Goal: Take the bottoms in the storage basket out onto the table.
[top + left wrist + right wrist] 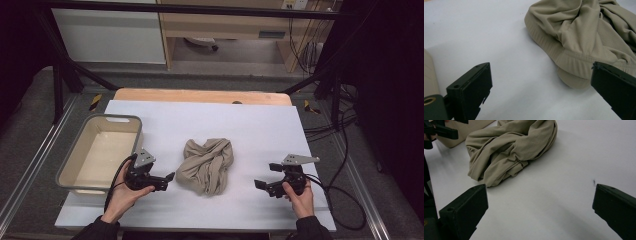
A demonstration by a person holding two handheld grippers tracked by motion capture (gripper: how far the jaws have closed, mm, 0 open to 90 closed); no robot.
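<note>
**Crumpled cloth between two open grippers, left one closer**

Table (150,120): one, under a white cover, taking up the middle of the high view.

Tub (75,150): one, beige with a grey rim, at the left of the high view, nothing inside it.

Cloth (206,165): one, tan, crumpled into a heap at the centre of the frame on the white cover. It sits apart from the tub, to its right. Its long axis runs roughly top to bottom in the high view, slightly tilted, with the lower end nearest the bottom edge of the frame.

Grippers: two, one per hand. The left gripper (167,180) is at lower left of centre, jaws spread wide and holding nothing; its tips point right at the cloth's lower left edge and lie just beside it, not touching. In the left gripper view the ribbed hem of the cloth (579,42) sits ahead and to the upper right, just past the right-hand jaw. The right gripper (265,177) is at lower right, jaws likewise spread and holding nothing, pointing left. It stands well apart from the cloth, with bare cover between; in the right gripper view the cloth (511,150) lies at upper left.

Finding: the left gripper is the nearer one. A grab at the hem would need only a short push rightward.
</note>
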